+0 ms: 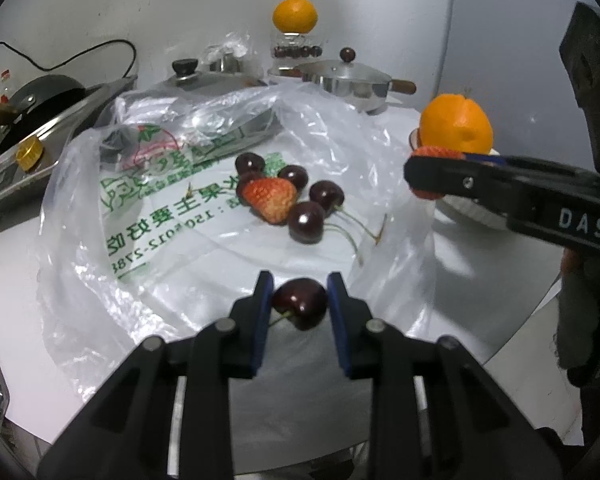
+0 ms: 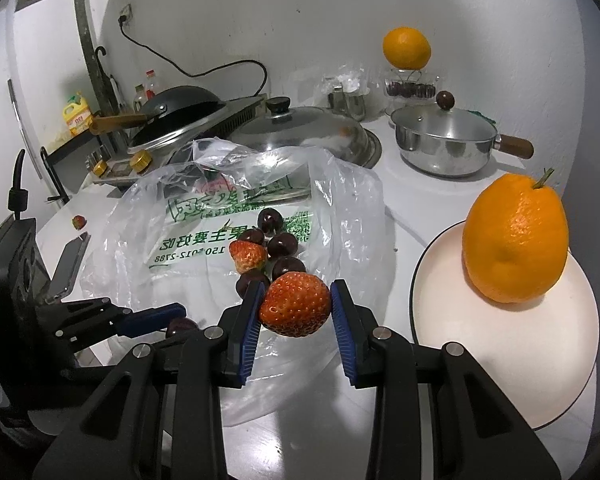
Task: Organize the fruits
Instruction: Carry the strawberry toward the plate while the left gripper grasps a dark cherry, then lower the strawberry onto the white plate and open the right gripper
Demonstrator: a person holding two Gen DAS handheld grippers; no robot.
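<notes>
My left gripper (image 1: pixel 300 296) is shut on a dark cherry (image 1: pixel 300 307), held just over the clear plastic bag (image 1: pixel 100 248). On the bag lie a strawberry (image 1: pixel 269 197) and several more cherries (image 1: pixel 306 222). My right gripper (image 2: pixel 296 307) is shut on a large strawberry (image 2: pixel 295 304), above the bag's near edge and left of the white plate (image 2: pixel 500 360). An orange (image 2: pixel 514 240) stands on that plate. In the left wrist view the right gripper (image 1: pixel 424 178) reaches in from the right with its strawberry (image 1: pixel 434 152) in front of the orange (image 1: pixel 456 126).
A steel lidded pot (image 2: pixel 444 142) with a wooden handle stands at the back right, a domed lid (image 2: pixel 304 130) and a black wok (image 2: pixel 176 110) on a stove at the back left. A second orange (image 2: pixel 406 48) sits on a stand. A lone strawberry (image 2: pixel 79 222) lies far left.
</notes>
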